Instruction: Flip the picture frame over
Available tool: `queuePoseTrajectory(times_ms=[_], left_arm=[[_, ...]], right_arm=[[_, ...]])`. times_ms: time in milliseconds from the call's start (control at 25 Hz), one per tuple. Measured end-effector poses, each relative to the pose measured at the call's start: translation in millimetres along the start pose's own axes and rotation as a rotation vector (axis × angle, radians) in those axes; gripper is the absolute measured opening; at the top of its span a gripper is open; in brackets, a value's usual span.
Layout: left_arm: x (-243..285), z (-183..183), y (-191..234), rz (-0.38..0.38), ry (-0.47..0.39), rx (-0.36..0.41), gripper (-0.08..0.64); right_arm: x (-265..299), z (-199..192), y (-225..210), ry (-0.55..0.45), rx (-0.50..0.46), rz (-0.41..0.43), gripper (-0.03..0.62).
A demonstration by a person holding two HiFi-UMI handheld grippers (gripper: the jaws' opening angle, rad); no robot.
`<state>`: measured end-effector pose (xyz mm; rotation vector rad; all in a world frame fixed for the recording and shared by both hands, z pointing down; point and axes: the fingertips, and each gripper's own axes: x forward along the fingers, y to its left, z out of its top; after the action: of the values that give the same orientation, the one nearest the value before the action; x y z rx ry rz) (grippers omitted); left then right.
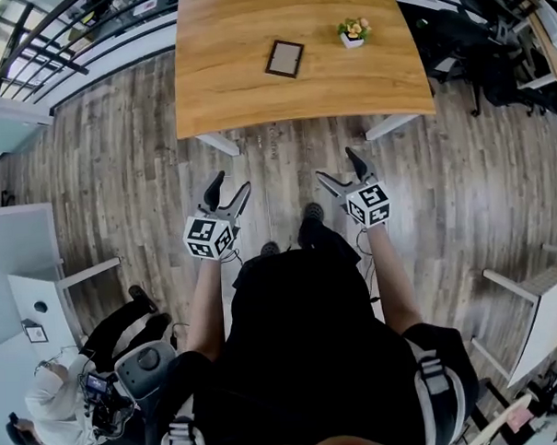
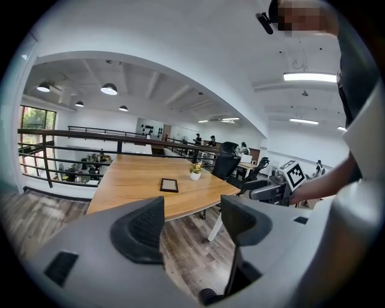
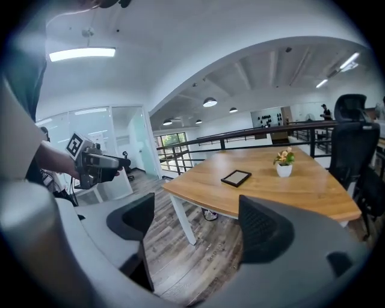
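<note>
- The person stands on the wood floor (image 1: 120, 178), short of the bench (image 1: 254, 89), with a tool in each hand held out in front of the body.
- The left tool (image 1: 231, 184) has its jaws spread wide. Its own view shows only floor and the bench edge between the pads, so it holds nothing.
- The right tool (image 1: 339, 166) is also wide open and empty, with bare floor and a white bench leg seen through the gap.
- Both tools point toward the bench, tilted a little downward, and are well apart from it and from each other.
- The bench is a light wooden top on white legs, with its near edge facing the person.
- The frame (image 1: 284, 58) lies flat on the bench, well back from the near edge. It is a small rectangle with a dark border, and neither tool touches it.
- A small plant (image 1: 353, 31) in a white pot stands to the right of the frame, apart from it.
- Black chairs (image 3: 352, 144) stand past the right end of the bench.
- A dark railing (image 2: 72, 133) runs behind the bench.
</note>
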<state>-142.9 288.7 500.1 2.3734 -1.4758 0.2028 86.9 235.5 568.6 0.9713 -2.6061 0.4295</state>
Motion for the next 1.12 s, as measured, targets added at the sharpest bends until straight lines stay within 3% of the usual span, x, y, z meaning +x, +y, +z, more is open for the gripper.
queuePoseTrajectory(times_ms=[200, 400, 680, 1120], left_arm=[[16, -1, -2, 0.059, 0.007, -0.017, 0.301], [36, -2, -16, 0.057, 0.014, -0.012, 0.301], [55, 1, -19, 0.033, 0.019, -0.003, 0.301], [116, 16, 15, -0.031, 0.017, -0.044, 0.301]], right_arm=[[15, 9, -24, 0.01, -0.026, 0.05, 0.437], [19, 8, -40, 0.025, -0.04, 0.075, 0.436], [13, 0, -53, 0.054, -0.033, 0.055, 0.436], [23, 10, -98, 0.074, 0.008, -0.047, 0.433]])
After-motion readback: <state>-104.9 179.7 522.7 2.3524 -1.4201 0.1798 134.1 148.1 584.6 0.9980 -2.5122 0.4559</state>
